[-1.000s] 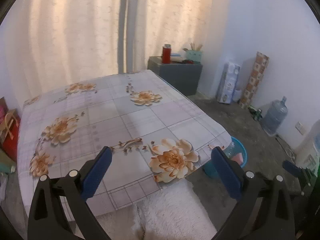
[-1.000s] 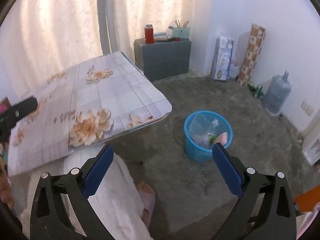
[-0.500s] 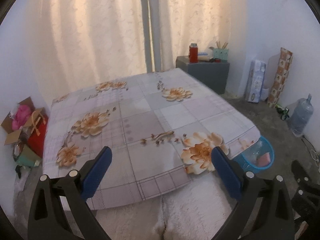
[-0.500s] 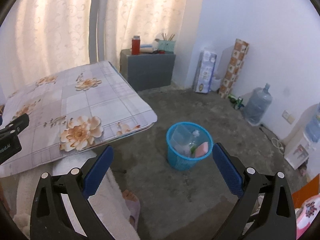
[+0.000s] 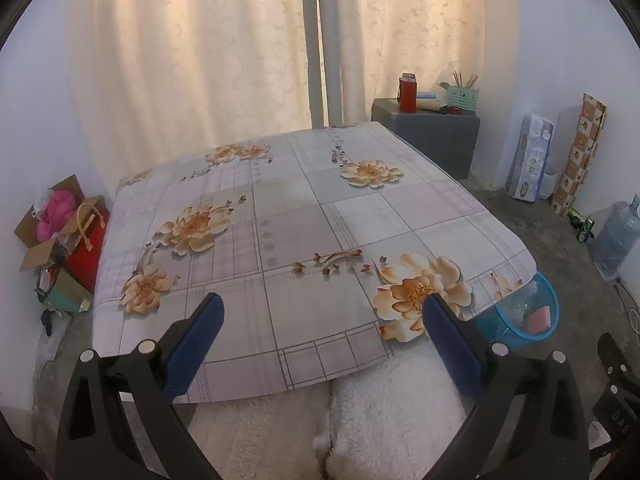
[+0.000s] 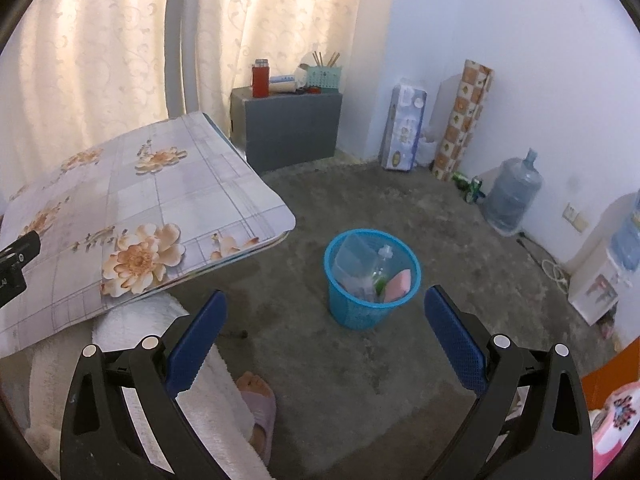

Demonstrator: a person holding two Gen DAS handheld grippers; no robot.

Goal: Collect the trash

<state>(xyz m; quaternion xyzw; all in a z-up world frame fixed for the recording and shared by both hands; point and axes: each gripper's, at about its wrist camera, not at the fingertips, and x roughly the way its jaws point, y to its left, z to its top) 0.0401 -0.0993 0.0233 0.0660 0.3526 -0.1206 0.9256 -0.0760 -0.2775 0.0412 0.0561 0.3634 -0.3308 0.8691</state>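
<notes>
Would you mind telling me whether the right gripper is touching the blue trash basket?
Apart. In the right wrist view the right gripper is open and empty, with bare floor showing between it and the blue trash basket.

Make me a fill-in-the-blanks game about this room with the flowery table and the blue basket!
1. The blue basket stands on the ____.
2. The tablecloth is printed with ____.
3. Both the left hand-held gripper and the right hand-held gripper are ____.
4. The bottle on the grey cabinet is coloured ____.

Missing words: floor; flowers; open; red
</notes>
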